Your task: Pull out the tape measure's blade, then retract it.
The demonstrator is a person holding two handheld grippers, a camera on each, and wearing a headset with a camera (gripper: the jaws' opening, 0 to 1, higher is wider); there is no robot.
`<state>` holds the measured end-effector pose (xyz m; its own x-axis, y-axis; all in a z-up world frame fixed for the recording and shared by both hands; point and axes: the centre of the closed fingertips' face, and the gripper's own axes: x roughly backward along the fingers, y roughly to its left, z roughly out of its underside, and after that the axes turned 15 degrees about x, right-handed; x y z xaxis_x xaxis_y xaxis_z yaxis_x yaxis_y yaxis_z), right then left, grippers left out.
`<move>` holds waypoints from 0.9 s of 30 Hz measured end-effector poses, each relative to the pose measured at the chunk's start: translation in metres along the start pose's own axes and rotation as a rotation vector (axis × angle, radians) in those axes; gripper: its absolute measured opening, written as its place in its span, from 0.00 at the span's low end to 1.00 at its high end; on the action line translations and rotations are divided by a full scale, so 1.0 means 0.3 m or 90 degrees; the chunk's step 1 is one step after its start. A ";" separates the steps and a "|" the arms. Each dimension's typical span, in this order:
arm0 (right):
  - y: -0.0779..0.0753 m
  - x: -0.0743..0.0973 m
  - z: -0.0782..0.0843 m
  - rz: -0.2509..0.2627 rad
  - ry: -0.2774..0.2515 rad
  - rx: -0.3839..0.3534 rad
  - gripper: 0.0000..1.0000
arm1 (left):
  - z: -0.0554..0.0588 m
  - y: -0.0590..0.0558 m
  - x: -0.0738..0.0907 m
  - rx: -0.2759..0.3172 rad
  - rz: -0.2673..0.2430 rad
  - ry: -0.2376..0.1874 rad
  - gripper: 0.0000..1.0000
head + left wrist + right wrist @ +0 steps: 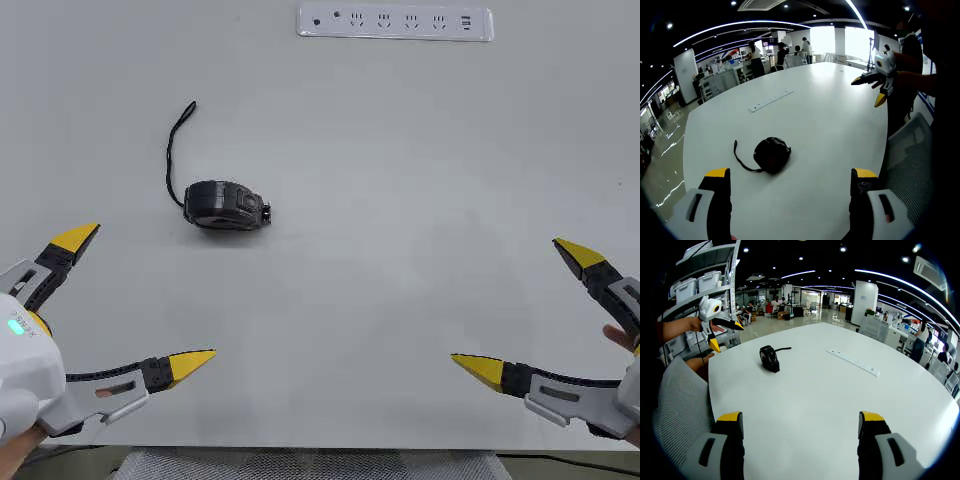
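A black tape measure with a thin black wrist cord lies on the white table, blade fully inside. It also lies ahead of the jaws as the tape measure and farther off as the tape measure. My left gripper hovers near the table's front left edge, yellow-tipped jaws wide apart and empty. At the front right my right gripper is likewise open and holds nothing. Each is well short of the tape measure.
A white power strip lies at the far edge of the table. A mesh chair back sits just under the front edge. Shelving and people at desks stand in the room beyond.
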<state>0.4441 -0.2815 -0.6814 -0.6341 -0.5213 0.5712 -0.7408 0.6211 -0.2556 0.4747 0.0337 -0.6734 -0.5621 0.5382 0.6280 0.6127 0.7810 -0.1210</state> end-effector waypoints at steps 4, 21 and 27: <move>-0.002 -0.001 0.003 -0.001 -0.001 0.005 0.97 | 0.002 0.002 -0.006 0.000 0.000 0.003 0.99; -0.015 -0.020 -0.011 -0.019 -0.016 0.030 0.93 | 0.016 0.005 -0.032 -0.019 0.014 0.021 0.94; -0.015 -0.026 -0.010 -0.034 -0.017 0.035 0.91 | 0.012 0.020 -0.040 -0.035 0.020 0.028 0.92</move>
<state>0.4531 -0.2786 -0.6825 -0.5991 -0.5687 0.5636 -0.7840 0.5597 -0.2685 0.4830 0.0331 -0.6845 -0.5180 0.5470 0.6576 0.6595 0.7450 -0.1001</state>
